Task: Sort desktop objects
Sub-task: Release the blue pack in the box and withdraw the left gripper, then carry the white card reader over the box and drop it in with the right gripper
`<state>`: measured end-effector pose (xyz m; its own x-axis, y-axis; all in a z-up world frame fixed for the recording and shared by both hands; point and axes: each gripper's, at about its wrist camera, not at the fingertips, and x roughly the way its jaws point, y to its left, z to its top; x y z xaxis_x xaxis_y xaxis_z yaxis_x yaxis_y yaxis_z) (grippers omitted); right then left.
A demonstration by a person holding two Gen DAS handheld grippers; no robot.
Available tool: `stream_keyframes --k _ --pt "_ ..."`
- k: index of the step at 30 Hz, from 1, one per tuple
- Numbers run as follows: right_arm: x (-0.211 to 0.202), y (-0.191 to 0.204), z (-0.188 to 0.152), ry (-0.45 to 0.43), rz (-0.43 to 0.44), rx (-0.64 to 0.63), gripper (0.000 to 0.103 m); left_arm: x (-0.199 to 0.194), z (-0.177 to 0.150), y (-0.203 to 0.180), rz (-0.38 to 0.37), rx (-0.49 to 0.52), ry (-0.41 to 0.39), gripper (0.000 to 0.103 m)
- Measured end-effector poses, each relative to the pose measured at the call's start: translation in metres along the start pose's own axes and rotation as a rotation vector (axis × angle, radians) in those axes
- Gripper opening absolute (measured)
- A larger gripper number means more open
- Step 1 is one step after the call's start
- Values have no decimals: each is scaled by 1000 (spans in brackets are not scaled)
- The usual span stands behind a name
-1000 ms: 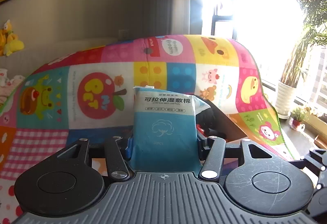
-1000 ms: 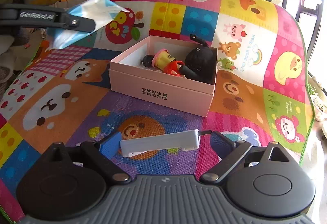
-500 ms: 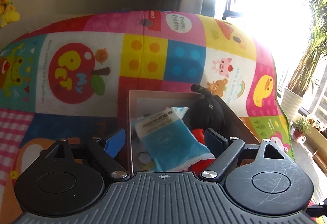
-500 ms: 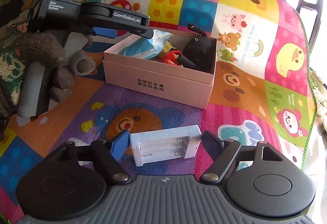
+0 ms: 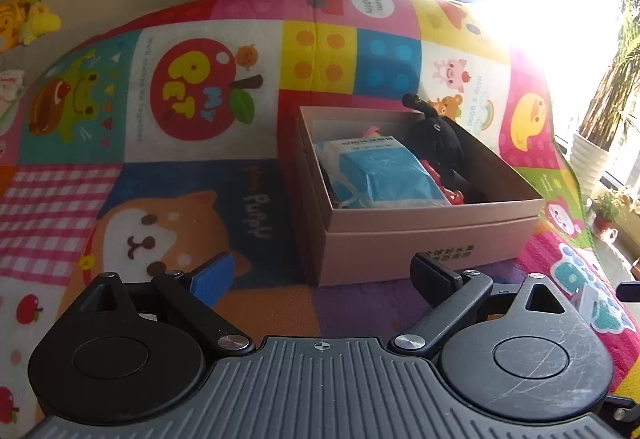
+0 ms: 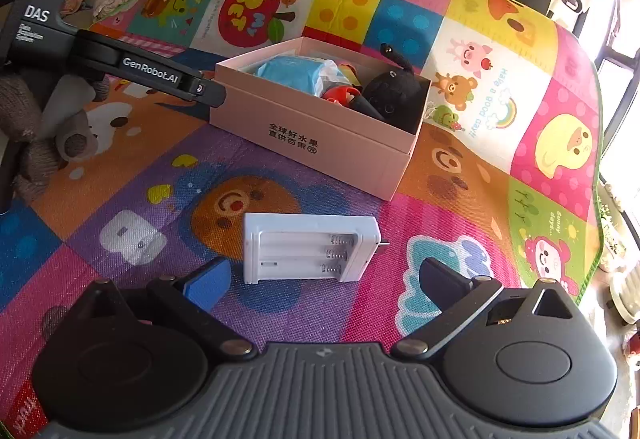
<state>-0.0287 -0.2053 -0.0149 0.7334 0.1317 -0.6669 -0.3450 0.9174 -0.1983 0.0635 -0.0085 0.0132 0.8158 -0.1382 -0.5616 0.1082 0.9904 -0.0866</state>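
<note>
Both jaws stand wide with nothing gripped, each having just been opening. The right gripper point(image 6: 324, 275) has the white battery charger point(image 6: 310, 253) lying flat on the play mat point(image 6: 120, 167) between its fingers, untouched, long axis across the view, plug prongs poking right. Beyond it, the pink box point(image 6: 320, 131) holds the blue cotton-pad pack point(image 5: 380, 173), which half hides a red toy point(image 6: 340, 95) beside the black plush point(image 6: 394, 95). The left gripper point(image 5: 322, 277) hovers near the box.
</note>
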Motion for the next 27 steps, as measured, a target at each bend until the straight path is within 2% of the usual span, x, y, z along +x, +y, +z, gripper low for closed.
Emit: stream_keyframes --k 7,9,11,17,20,22,25,27 --pt "22 -4 8 -20 32 64 101 -31 -21 -12 -84 37 25 101" --pt "26 -6 10 -6 34 79 94 -36 -29 -15 -95 64 41 101" --pt "26 -6 11 9 47 80 79 -40 -36 -16 -100 83 53 101" --pt "5 -1 21 -19 30 52 79 -41 -41 -8 -96 59 77 102" --pt "-15 -4 47 -102 -13 7 79 -45 -34 -1 -94 27 55 102" --pt "-27 -10 72 -187 -82 3 79 -49 -28 1 -89 19 29 102" --pt "-38 -27 107 -312 -199 58 79 -56 -20 5 -77 7 -9 102" --pt "-36 -41 127 -342 -238 117 79 -59 -15 9 -65 -2 -23 103"
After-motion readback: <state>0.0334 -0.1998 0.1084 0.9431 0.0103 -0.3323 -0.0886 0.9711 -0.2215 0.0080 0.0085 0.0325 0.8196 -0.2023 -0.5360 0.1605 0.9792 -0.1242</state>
